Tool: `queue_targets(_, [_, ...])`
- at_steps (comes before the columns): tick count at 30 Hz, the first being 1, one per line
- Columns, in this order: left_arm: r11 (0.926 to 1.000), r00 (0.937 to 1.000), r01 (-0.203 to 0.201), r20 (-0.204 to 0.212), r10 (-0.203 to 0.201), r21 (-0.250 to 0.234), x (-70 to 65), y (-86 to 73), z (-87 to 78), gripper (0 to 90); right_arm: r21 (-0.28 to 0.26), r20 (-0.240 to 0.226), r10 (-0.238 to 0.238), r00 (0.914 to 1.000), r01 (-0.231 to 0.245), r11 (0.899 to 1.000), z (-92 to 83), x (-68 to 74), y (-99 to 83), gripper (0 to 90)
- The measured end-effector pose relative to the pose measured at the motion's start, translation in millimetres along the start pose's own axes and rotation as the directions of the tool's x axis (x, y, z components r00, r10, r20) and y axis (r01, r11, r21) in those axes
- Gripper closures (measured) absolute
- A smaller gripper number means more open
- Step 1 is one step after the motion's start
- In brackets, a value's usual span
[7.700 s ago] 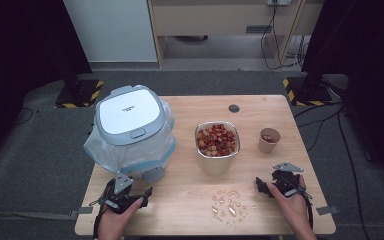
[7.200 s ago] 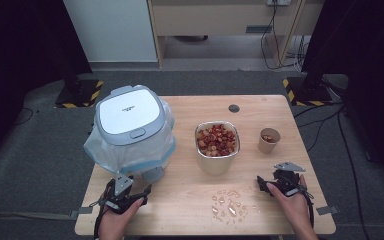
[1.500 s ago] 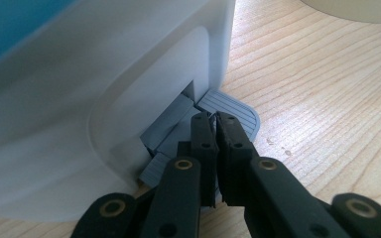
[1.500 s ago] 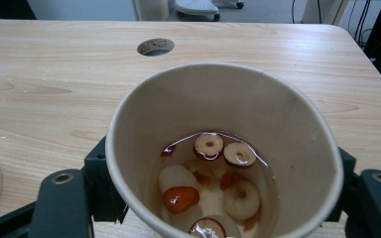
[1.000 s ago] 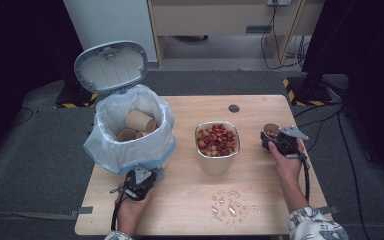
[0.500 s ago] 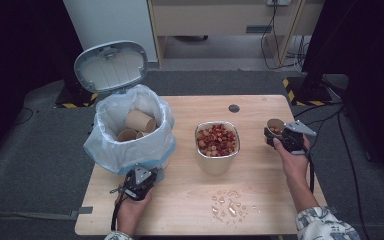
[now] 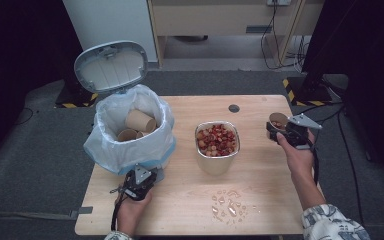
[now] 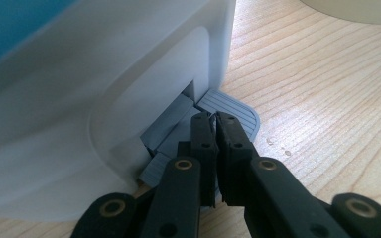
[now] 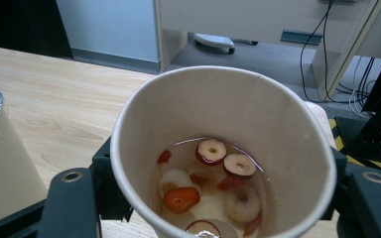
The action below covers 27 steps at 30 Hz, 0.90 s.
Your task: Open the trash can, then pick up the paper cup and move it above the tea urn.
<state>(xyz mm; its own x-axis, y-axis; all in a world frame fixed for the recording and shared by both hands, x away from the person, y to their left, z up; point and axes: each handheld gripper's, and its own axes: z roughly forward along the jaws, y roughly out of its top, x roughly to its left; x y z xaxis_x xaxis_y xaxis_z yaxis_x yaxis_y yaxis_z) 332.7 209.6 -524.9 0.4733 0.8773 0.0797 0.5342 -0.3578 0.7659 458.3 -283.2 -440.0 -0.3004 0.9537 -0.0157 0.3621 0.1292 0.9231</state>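
A person sat at the near edge of a wooden table (image 7: pixel 260 107), working a hand-held gripper in each hand.

The left gripper (image 7: pixel 139 181), near the left front of the table, had its jaws closed tight together with nothing between them. In the left gripper view their tips pressed down on the grey pedal (image 8: pixel 230 111) at the foot of a white bin (image 7: pixel 132 132). That pressure most likely explained why the bin's lid (image 7: pixel 111 65) stood tipped up and back, leaving the mouth open. Inside its pale plastic liner lay several used paper cups (image 7: pixel 137 122).

The right gripper (image 7: pixel 282 132), at the far right of the table, clasped a paper cup (image 9: pixel 223 153) around its sides, one jaw on either flank of the wall. Its jaws had just been closing a little on the cup. The cup was kept upright, probably because it held liquid with slices of red-skinned fruit (image 9: pixel 212 150) floating in it, which would spill if tilted.

Between the two hands, in the middle of the table, stood a metal container (image 7: pixel 217 147) full of the same red fruit pieces. Nearer the person, small wet-looking scraps (image 7: pixel 228 206) were scattered on the wood.

The cup appeared bound either for the open bin or for emptying first.
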Motion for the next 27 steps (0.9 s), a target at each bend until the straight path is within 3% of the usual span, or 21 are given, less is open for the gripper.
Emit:
queue_targets(10, [1.0,1.0,-0.001,-0.001,0.001,0.001,-0.1,0.0,0.0,85.5,-0.003,-0.003,-0.029,0.9996,0.029,1.0,-5.5,-3.0,17.2,32.3])
queue_targets(27, [1.0,1.0,-0.001,0.0,0.001,0.001,0.0,0.0,0.0,85.4,-0.026,-0.035,-0.098,0.9946,0.097,0.995,-11.5,-4.2,61.9,32.5])
